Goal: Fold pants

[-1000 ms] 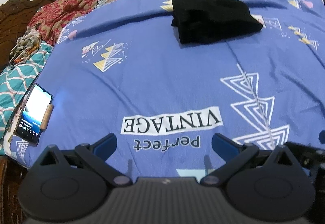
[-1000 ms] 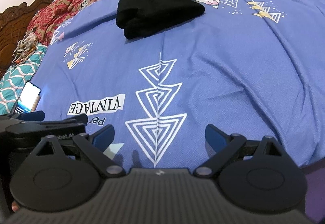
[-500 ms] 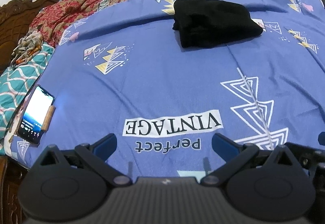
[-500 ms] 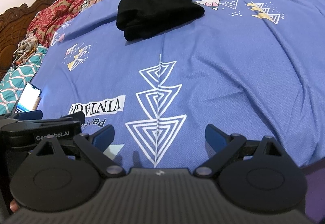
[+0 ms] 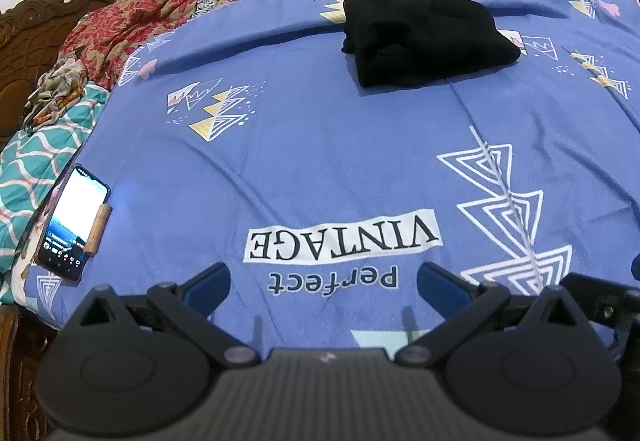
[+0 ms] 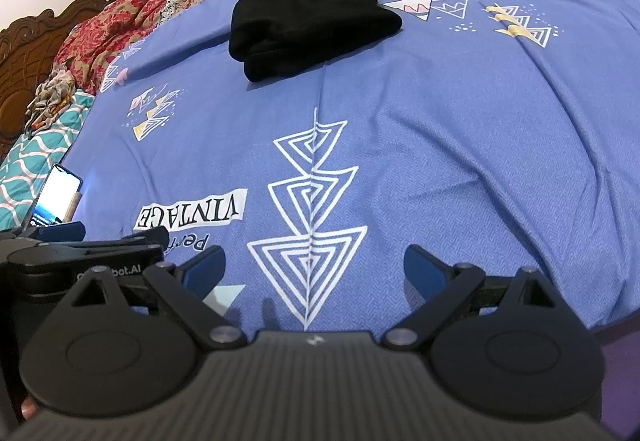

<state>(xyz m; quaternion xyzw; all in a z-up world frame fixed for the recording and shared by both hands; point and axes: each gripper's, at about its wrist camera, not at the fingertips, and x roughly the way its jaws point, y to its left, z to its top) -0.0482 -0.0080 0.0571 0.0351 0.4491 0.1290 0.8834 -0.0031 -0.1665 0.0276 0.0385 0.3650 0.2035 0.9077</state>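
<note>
The black pants (image 5: pixel 428 37) lie folded into a compact bundle on the far part of the blue bedsheet (image 5: pixel 340 145). They also show in the right wrist view (image 6: pixel 308 25). My left gripper (image 5: pixel 322 287) is open and empty, low over the near edge of the bed, far from the pants. My right gripper (image 6: pixel 314 267) is open and empty too, beside it on the right. The left gripper's body (image 6: pixel 84 253) shows at the left edge of the right wrist view.
A phone (image 5: pixel 72 221) with a lit screen lies at the bed's left edge, with a small brown stick beside it. Red patterned blankets (image 5: pixel 160 9) and a teal quilt (image 5: pixel 36 165) lie at the back and left. A carved wooden headboard (image 5: pixel 24 53) stands at the far left.
Both grippers have drawn back slightly and tilted up a little; the pants appear lower in the frames. Both stay open and the pants have not moved.
</note>
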